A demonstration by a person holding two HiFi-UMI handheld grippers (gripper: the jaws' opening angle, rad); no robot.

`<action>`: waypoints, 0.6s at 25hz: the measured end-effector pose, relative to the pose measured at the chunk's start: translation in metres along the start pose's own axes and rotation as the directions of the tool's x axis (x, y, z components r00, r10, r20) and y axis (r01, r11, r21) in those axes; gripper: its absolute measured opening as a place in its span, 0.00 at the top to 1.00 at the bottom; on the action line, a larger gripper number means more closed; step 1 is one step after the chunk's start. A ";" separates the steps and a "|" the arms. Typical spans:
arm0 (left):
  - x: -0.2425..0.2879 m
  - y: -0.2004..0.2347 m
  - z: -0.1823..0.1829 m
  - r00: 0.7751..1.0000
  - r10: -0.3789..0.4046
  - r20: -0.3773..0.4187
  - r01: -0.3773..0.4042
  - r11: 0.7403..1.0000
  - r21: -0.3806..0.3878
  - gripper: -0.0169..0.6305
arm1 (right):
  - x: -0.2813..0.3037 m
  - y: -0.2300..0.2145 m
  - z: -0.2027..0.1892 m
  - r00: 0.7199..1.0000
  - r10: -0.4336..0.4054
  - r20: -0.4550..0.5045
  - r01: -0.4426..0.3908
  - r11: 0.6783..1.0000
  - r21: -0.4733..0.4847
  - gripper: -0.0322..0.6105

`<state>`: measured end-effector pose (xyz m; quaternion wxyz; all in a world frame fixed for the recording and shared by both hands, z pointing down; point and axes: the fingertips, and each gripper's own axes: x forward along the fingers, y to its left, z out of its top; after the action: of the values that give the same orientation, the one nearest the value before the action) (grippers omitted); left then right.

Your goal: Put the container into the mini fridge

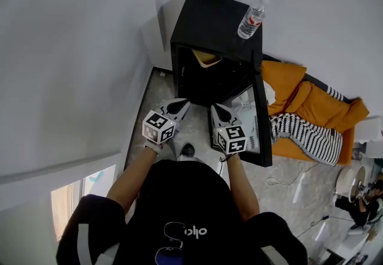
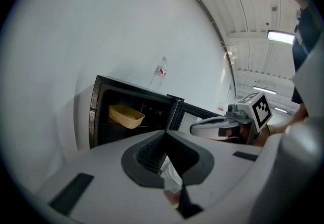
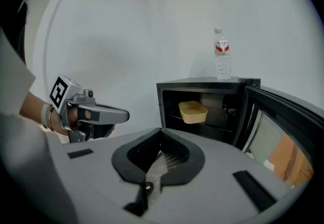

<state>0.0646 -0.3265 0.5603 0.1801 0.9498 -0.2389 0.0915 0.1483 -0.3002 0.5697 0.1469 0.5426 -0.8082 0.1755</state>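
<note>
Container point(image 3: 193, 112): on the shelf inside the mini fridge point(image 1: 209, 24).
Door point(image 1: 261, 120): open, at the fridge's right.
Left gripper point(image 1: 178, 106): jaws together, holding nothing, before the fridge.
Right gripper point(image 1: 221, 113): the same, beside the door.
Next, likely: push the door's outer face steadily.

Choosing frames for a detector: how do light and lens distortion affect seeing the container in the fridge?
Head view: fridge interior shadowed, container only a pale sliver. Left gripper view: strong fisheye, container small but clear. Right gripper view: container evenly lit, sharpest.
</note>
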 end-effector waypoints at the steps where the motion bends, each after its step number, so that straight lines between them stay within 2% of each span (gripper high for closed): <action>1: 0.000 -0.001 -0.002 1.000 -0.001 -0.003 0.001 1.000 -0.002 0.96 | 0.000 0.000 0.000 1.000 0.003 0.001 -0.003 1.000 0.001 0.94; 15: 0.004 -0.011 -0.010 1.000 -0.010 -0.021 0.010 1.000 -0.006 0.96 | -0.004 -0.005 -0.011 1.000 0.009 -0.011 -0.009 1.000 0.025 0.94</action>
<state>0.0726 -0.3151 0.5675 0.1857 0.9494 -0.2326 0.1000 0.1549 -0.2937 0.5780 0.1437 0.5398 -0.8076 0.1891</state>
